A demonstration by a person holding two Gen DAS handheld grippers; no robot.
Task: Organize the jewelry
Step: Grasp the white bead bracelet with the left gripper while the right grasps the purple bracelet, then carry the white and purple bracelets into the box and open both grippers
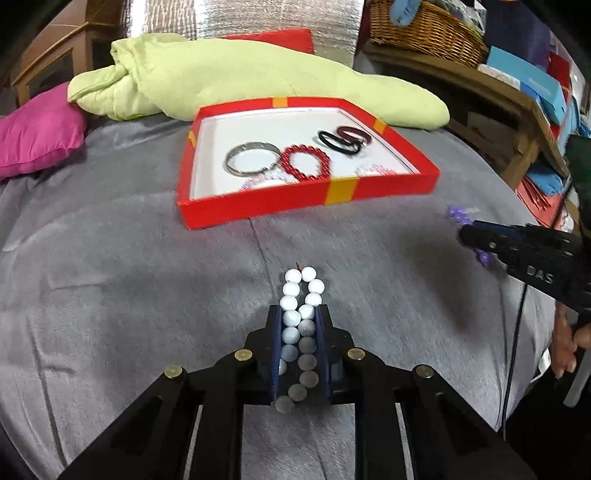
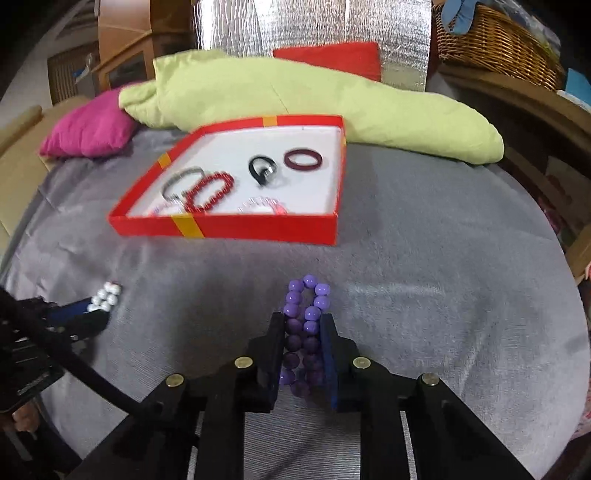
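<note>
My left gripper (image 1: 300, 314) is shut on a white bead bracelet (image 1: 300, 295), held over the grey blanket in front of the red box (image 1: 295, 206). My right gripper (image 2: 303, 321) is shut on a purple bead bracelet (image 2: 306, 299). The red box (image 2: 258, 227) has a white inside and holds a silver bangle (image 1: 251, 159), a red bead bracelet (image 1: 306, 162), a black band (image 1: 338, 142), a dark red bangle (image 1: 352, 133) and clear sparkly pieces near its front wall. The right gripper also shows at the right of the left wrist view (image 1: 465, 236). The left gripper shows at the left of the right wrist view (image 2: 103, 306).
A light green quilt (image 1: 236, 74) lies behind the box, with a pink cushion (image 1: 37, 144) to the left and a red cushion (image 2: 332, 57) behind. A wooden shelf with a wicker basket (image 1: 424, 33) and boxes stands at the right.
</note>
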